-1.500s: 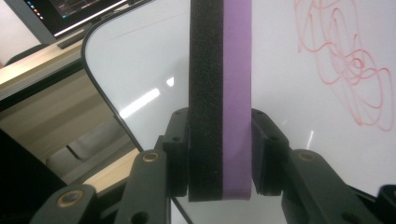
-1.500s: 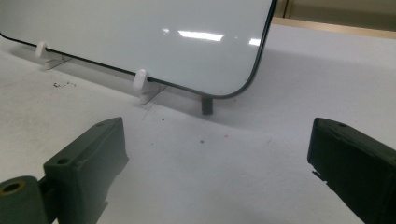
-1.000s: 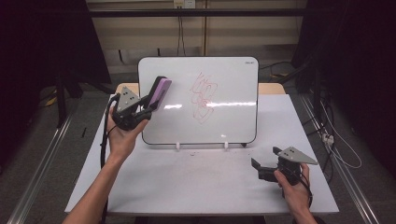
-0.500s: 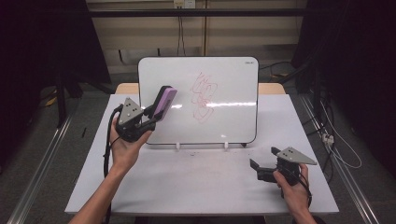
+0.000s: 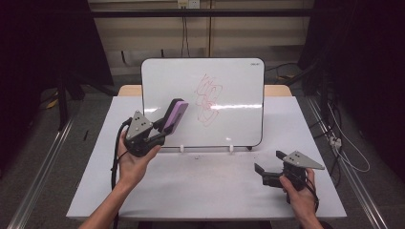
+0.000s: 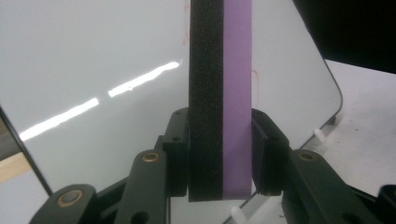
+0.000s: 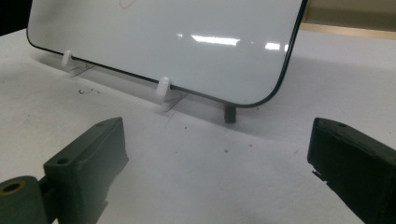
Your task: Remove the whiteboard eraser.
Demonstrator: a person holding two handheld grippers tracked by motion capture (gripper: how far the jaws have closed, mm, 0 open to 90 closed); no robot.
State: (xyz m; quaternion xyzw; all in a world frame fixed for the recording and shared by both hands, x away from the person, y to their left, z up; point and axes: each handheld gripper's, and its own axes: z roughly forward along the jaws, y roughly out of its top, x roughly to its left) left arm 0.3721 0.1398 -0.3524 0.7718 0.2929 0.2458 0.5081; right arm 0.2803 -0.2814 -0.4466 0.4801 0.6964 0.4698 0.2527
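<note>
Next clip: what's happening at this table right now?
A person sits at a white table with a gripper in each hand. The left gripper is clamped on a purple-and-black eraser, held in front of the propped-up whiteboard, just left of the red scribble, which is not yet wiped. The right gripper rests open on the table near the board's lower right corner, holding nothing.

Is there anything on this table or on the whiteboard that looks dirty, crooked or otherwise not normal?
Only small things. The whiteboard carries an untidy red scribble, and the table just before it shows small dark and reddish specks. The board itself stands straight on its white feet. The eraser sits squarely in the left gripper.
</note>
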